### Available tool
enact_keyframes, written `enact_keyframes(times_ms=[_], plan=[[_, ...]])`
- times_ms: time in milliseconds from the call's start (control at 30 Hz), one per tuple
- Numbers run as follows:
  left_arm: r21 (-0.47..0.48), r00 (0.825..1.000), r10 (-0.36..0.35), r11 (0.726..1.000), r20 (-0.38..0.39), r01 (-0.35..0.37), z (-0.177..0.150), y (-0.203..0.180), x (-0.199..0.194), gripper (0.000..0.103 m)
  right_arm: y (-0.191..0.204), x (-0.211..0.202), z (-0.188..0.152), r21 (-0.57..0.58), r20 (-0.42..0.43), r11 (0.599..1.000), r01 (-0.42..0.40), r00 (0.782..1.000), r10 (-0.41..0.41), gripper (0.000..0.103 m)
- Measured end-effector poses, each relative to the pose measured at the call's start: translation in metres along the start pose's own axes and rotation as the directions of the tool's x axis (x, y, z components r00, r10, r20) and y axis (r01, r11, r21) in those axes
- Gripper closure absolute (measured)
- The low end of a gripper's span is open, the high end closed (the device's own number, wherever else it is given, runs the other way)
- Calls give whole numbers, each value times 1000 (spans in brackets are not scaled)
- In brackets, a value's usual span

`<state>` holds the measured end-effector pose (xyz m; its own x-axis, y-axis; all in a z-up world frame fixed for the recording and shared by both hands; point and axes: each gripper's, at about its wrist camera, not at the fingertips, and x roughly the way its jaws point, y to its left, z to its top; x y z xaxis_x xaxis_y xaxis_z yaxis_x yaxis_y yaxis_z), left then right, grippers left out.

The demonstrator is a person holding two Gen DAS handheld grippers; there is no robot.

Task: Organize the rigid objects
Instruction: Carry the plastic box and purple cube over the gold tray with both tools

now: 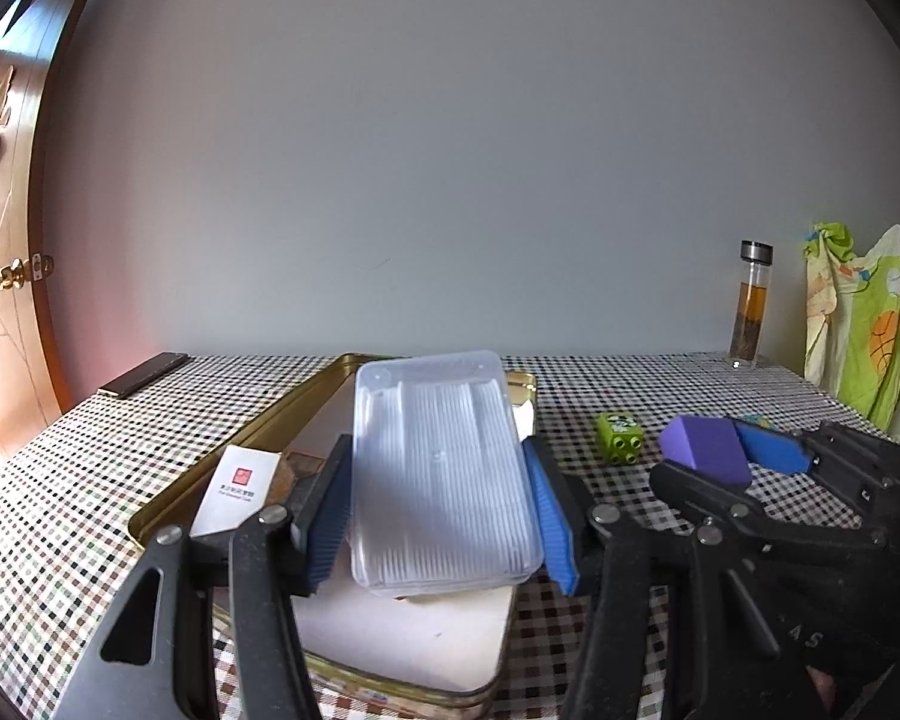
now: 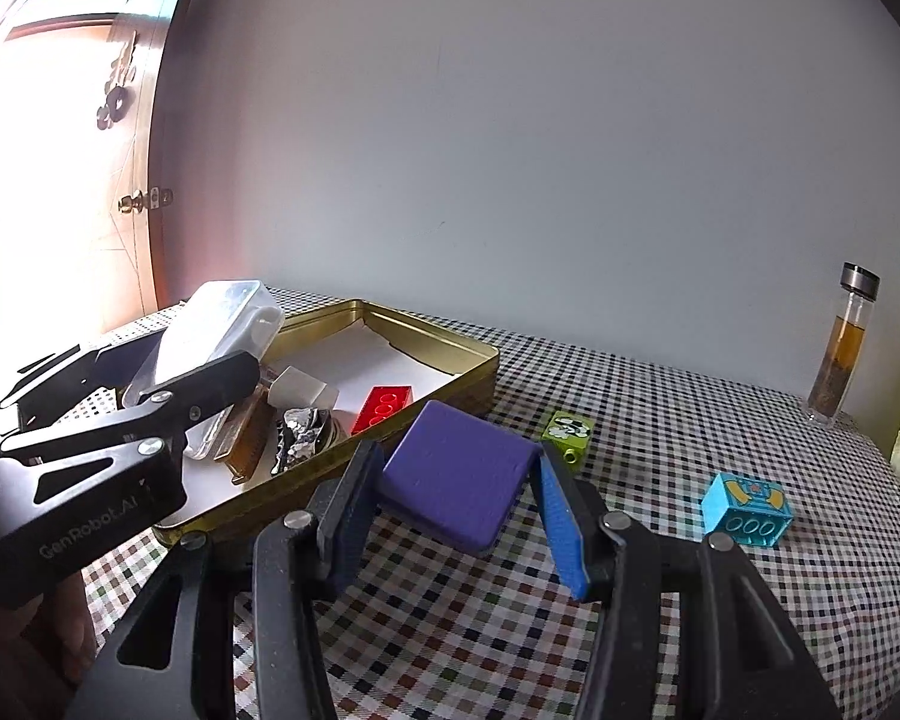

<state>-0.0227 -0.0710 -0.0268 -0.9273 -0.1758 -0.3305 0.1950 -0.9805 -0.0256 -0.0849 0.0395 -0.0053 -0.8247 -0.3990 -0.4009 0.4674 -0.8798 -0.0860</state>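
My left gripper (image 1: 438,480) is shut on a clear plastic box (image 1: 444,468) of cotton swabs and holds it tilted above the gold tin tray (image 1: 282,414). The box also shows in the right wrist view (image 2: 222,330) over the tray (image 2: 450,342). My right gripper (image 2: 456,480) is shut on a purple block (image 2: 459,471), held just above the checkered tablecloth beside the tray's right rim. In the tray lie a red brick (image 2: 383,407), a white card (image 1: 237,489), a foil piece (image 2: 300,435) and white paper.
A green brick (image 2: 567,432) and a blue brick (image 2: 747,510) lie on the cloth right of the tray. A glass bottle (image 2: 843,348) stands at the back right by the wall. A dark flat object (image 1: 144,373) lies at the back left. A patterned bag (image 1: 858,324) stands far right.
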Motion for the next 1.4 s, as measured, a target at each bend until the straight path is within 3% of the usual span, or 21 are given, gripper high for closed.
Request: enact_keyframes(times_ms=[1000,1400], plan=[[7,989,68,998,-129,-68,13,51,21,49,30,31,28,-44,-22,992,-118,993,118,50],[36,968,75,997,-239,-68,20,62,58,49,48,71,50,-42,-83,987,-156,985,152,50]])
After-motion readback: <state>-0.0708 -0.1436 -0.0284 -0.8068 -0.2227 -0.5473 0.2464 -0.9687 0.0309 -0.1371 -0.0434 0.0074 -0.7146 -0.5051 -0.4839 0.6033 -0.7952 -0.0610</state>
